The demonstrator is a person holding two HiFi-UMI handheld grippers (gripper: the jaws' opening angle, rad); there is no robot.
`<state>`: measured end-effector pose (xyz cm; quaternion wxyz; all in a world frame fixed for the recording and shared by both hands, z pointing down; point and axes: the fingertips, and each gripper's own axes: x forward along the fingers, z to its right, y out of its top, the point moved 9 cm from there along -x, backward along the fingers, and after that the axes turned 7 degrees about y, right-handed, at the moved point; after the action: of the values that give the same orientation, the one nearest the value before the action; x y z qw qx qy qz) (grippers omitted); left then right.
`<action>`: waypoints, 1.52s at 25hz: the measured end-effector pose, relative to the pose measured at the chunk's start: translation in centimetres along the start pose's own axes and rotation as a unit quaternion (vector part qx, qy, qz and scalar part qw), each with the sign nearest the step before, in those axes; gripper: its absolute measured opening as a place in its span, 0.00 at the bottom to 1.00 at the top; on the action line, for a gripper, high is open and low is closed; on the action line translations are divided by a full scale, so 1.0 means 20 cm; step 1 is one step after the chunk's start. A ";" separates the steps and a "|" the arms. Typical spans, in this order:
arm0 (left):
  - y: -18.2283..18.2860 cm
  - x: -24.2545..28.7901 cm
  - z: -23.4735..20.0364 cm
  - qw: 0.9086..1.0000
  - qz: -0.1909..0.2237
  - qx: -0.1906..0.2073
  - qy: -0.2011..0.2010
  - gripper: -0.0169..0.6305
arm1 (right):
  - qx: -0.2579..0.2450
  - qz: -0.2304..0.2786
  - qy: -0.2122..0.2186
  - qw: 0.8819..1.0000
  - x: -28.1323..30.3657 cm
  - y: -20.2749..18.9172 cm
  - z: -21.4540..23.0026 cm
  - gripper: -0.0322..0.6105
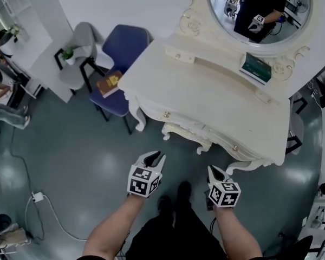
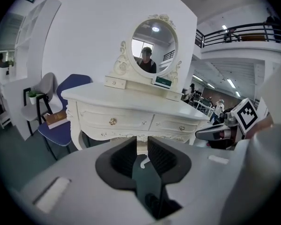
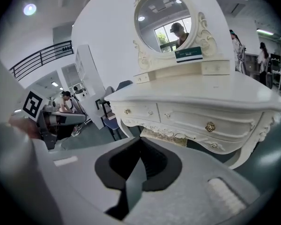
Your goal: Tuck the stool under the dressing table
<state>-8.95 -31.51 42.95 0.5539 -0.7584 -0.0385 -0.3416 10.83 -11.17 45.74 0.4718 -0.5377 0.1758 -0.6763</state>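
Nearest, low in the head view: left gripper (image 1: 156,157) and right gripper (image 1: 214,171), side by side above the dark floor (image 1: 86,172), both angled forward and down toward the dressing table. Left gripper: released, jaws a narrow slit apart, empty, only floor seen through the gap. Right gripper: clenched, jaws pressed together on nothing. Just beyond, straight ahead and roughly centred between the two: the stool (image 1: 185,133), already in the knee space of the table (image 1: 206,93), with only a carved front rail and two curved front legs showing past the table's front edge. In the right gripper view, a strip of patterned beige seat (image 3: 167,136) just below the drawers (image 3: 187,114). Long axis of the stool: side to side, parallel with the table front, front face toward the person, back end deep under the drawers. Left gripper seemingly a touch nearer to it than the right, though close to even; neither touching. Judged from this: tucking largely done; if nudged further, best pushed straight forward, square to the rail, to avoid skewing against the table legs. Farther back: a green card (image 1: 255,67) on the table under the round mirror (image 1: 260,7); off left, a blue chair (image 1: 127,45) with a book (image 1: 109,84) on it.
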 end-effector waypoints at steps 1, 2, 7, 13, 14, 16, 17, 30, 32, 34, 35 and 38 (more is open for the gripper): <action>0.01 -0.04 0.01 1.000 0.004 -0.006 0.002 0.16 | -0.003 0.001 0.002 1.000 -0.03 0.01 -0.02 0.05; 0.01 -0.08 0.01 1.000 0.005 -0.012 0.004 0.15 | -0.006 0.002 0.003 1.000 -0.07 0.02 -0.04 0.05; 0.02 -0.23 0.02 0.999 0.006 -0.027 0.019 0.11 | -0.011 0.019 -0.001 1.000 -0.27 0.10 -0.10 0.05; 0.05 -0.42 0.09 0.999 0.013 -0.040 0.024 0.07 | -0.049 0.037 0.015 0.998 -0.53 0.24 -0.20 0.05; 0.07 -0.44 0.10 0.999 0.016 -0.036 0.026 0.06 | -0.060 0.041 0.021 0.997 -0.57 0.27 -0.21 0.05; 0.11 -0.46 0.14 0.999 0.025 -0.028 0.029 0.05 | -0.076 0.054 0.032 0.995 -0.64 0.32 -0.22 0.05; 0.14 -0.47 0.17 0.999 0.031 -0.023 0.029 0.05 | -0.082 0.061 0.035 0.994 -0.67 0.34 -0.21 0.05; 0.48 -0.43 0.90 0.995 0.092 0.004 0.048 0.05 | -0.172 0.133 0.099 0.971 -1.29 0.52 0.22 0.05; 0.54 -0.43 1.02 0.993 0.106 0.009 0.052 0.05 | -0.177 0.148 0.116 0.966 -1.36 0.55 0.28 0.05; 0.60 -0.44 1.12 0.992 0.118 0.015 0.051 0.05 | -0.173 0.166 0.133 0.962 -1.41 0.60 0.32 0.05; 0.63 -0.44 1.17 0.991 0.124 0.019 0.049 0.05 | -0.169 0.175 0.144 0.959 -1.44 0.63 0.33 0.05; 0.69 -0.47 1.27 0.989 0.140 0.031 0.043 0.05 | -0.162 0.201 0.172 0.951 -1.48 0.69 0.35 0.05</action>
<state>1.98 -11.69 22.55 0.6202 -0.7236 0.0812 -0.2919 22.58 8.43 21.31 0.4672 -0.4360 0.4654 -0.6124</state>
